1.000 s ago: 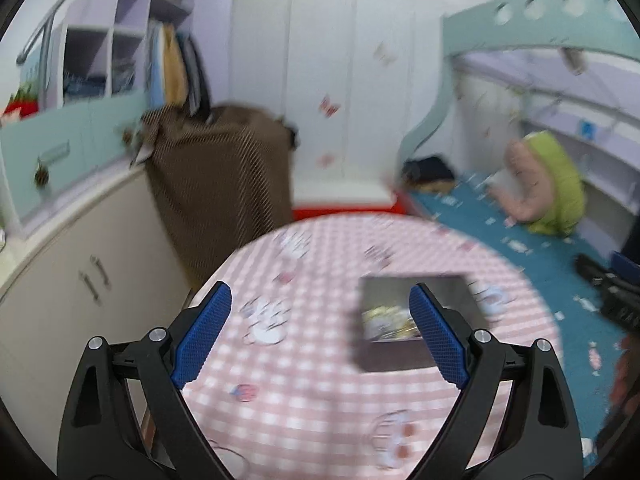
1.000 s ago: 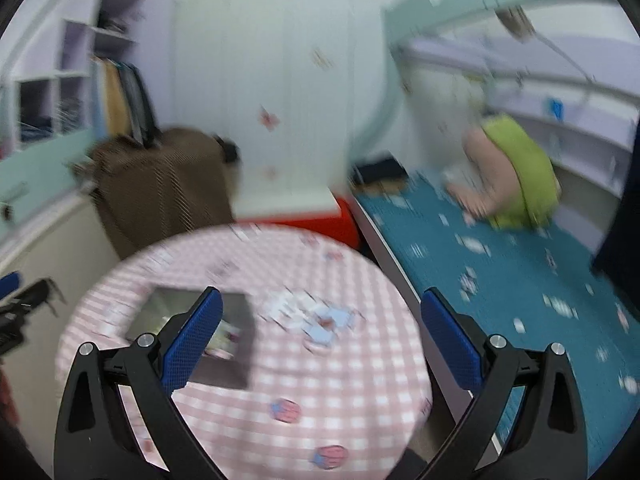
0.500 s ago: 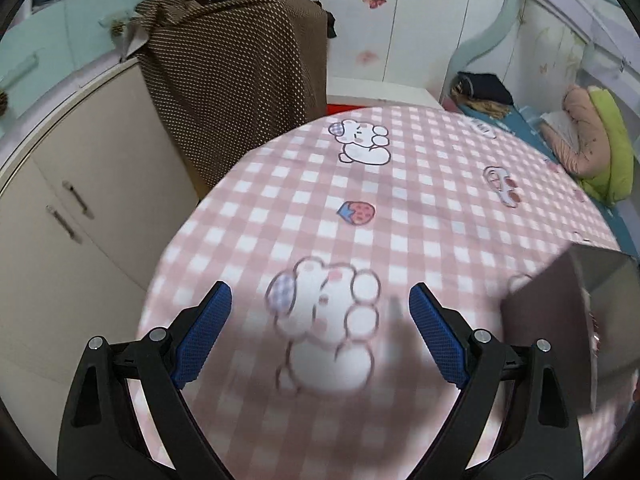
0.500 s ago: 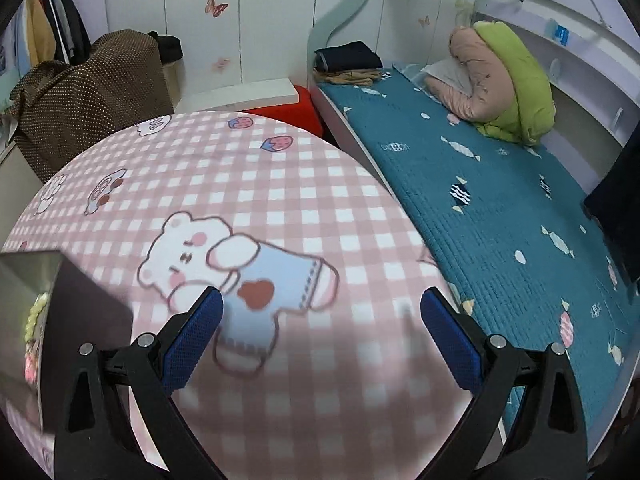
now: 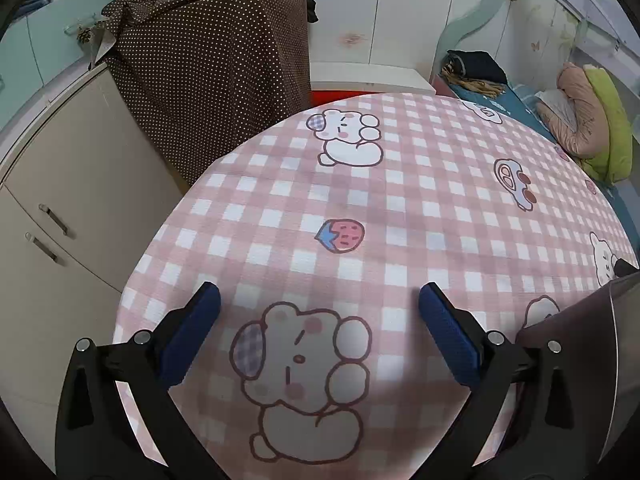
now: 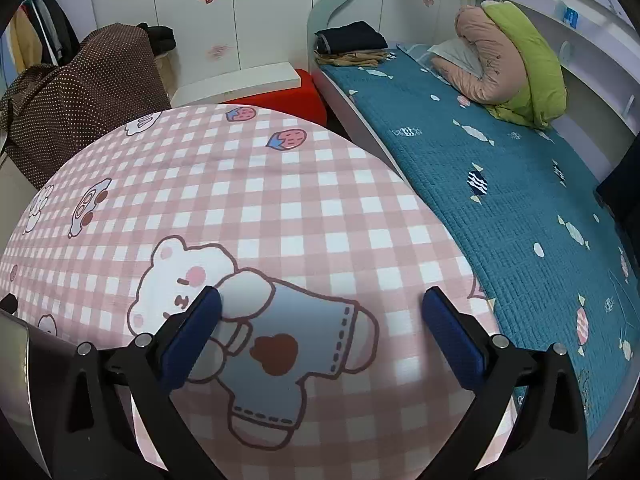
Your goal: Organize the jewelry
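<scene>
1. The left tongs [image 5: 319, 312] hovered low over the near part of a round desk [image 5: 400, 200], their blue-padded fingers [image 5: 192, 328] spread wide and holding nothing.
2. The right tongs [image 6: 320, 316] hovered the same way over the desk's right half, fingers wide apart and empty, above a printed bear in a blue shirt.
3. A grey jewelry box [image 5: 576, 360] stood on the desk between the two tongs. It showed at the right edge of the left view and at the left edge of the right view [image 6: 24, 364]. Only its outer walls and an edge of lining could be seen; its contents were hidden.
4. A pink-and-white checked tablecloth [image 5: 420, 240] printed with bears and strawberries covered the desk. The cloth beyond both tongs lay flat and bare out to the far rim.
5. Past the desk's left rim stood a beige cabinet [image 5: 60, 200] with two handles. Behind the far-left rim a brown dotted cloth [image 5: 212, 60] draped a tall object.
6. Close along the desk's right rim ran a bed with a teal quilt [image 6: 500, 184], a narrow gap between them.
7. Farther off, folded dark clothes [image 6: 352, 38] and a rolled pink-and-green duvet [image 6: 516, 64] lay at the bed's far end, before white wardrobe doors [image 6: 260, 12] with butterfly stickers.
</scene>
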